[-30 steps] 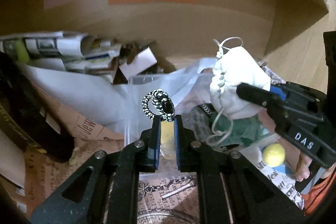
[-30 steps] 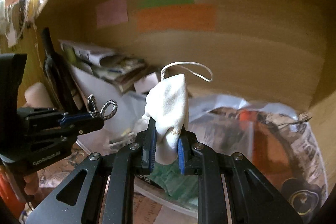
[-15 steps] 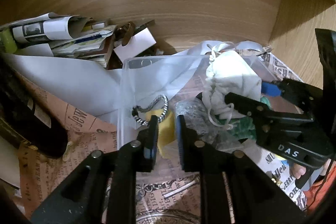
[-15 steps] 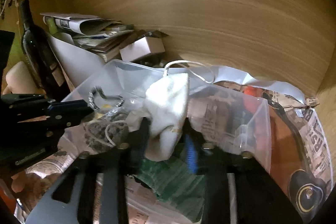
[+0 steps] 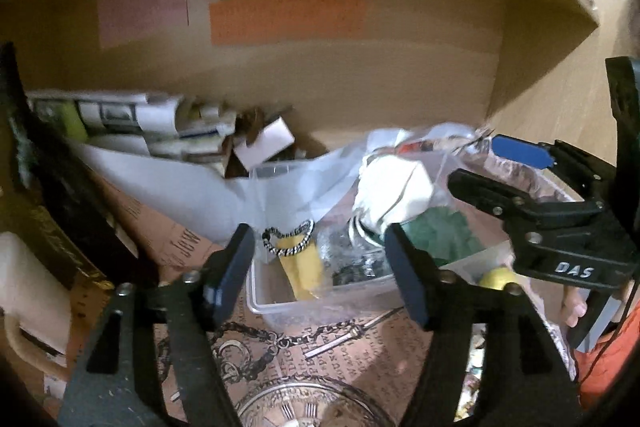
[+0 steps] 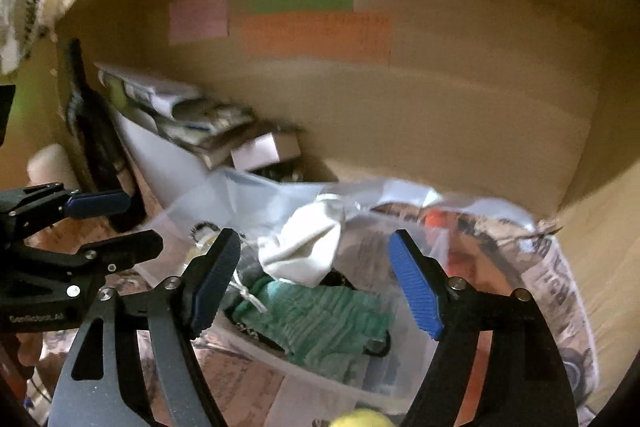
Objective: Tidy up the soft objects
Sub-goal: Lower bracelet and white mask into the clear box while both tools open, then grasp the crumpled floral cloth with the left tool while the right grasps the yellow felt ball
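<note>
A clear plastic bin (image 5: 320,301) sits on the newspaper-covered shelf. In it lie a black-and-white braided loop (image 5: 288,243) on a yellow item (image 5: 302,269), a white drawstring pouch (image 5: 390,195) and a green cloth (image 5: 438,233). My left gripper (image 5: 320,263) is open and empty, just in front of the bin above the loop. My right gripper (image 6: 314,275) is open and empty above the white pouch (image 6: 308,247) and green cloth (image 6: 320,319). Each gripper shows in the other's view, the right (image 5: 496,167) and the left (image 6: 132,223).
A dark bottle (image 5: 68,187) stands at the left. A stack of papers and a small box (image 5: 264,143) lies at the back left. The wooden back wall carries pink, green and orange notes (image 5: 288,19). A yellow ball (image 5: 494,277) lies to the right of the bin.
Both grippers opened and pulled back. The braided loop left my left gripper and the white pouch left my right gripper; both now lie in the bin.
</note>
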Motion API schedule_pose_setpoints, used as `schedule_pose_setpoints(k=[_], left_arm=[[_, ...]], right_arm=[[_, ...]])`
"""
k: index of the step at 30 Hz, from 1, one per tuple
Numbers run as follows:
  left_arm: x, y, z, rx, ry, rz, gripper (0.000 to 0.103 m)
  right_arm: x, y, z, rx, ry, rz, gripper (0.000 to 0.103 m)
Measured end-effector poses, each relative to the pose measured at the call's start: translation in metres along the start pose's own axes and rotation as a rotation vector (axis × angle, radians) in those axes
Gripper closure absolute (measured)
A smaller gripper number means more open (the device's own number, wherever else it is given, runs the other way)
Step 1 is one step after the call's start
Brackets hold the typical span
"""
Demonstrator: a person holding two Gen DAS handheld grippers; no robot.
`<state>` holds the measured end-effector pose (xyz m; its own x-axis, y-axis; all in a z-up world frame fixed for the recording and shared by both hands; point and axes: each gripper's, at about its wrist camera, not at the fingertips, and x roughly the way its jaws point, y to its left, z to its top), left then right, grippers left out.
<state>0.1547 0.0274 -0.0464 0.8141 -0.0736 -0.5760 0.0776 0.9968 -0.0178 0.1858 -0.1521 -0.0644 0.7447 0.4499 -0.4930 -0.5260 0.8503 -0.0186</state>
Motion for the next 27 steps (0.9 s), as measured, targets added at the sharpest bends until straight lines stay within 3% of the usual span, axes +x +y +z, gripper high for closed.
schedule_pose_setpoints(k=[2, 4, 5, 13, 27], left_arm=[[-0.013, -0.003, -0.002, 0.007, -0.038, 0.009, 0.018], [-0.027, -0.007, -0.004, 0.006, -0.072, 0.008, 0.005], [-0.033, -0.008, -0.006, 0.000, -0.082, 0.000, 0.004], [-0.048, -0.029, -0.030, 0.001, -0.067, -0.046, 0.001], [0.002, -0.065, -0.095, 0.027, 0.130, -0.096, 0.001]], right_arm=[[-0.019, -0.002, 0.001, 0.002, -0.043, 0.001, 0.017], [-0.033, -0.002, 0.001, 0.001, -0.076, -0.004, 0.015], [-0.041, -0.002, -0.001, -0.003, -0.087, -0.007, 0.015], [-0.068, -0.008, -0.036, 0.000, -0.065, -0.049, 0.014], [-0.041, -0.026, -0.098, 0.079, 0.168, -0.039, 0.015]])
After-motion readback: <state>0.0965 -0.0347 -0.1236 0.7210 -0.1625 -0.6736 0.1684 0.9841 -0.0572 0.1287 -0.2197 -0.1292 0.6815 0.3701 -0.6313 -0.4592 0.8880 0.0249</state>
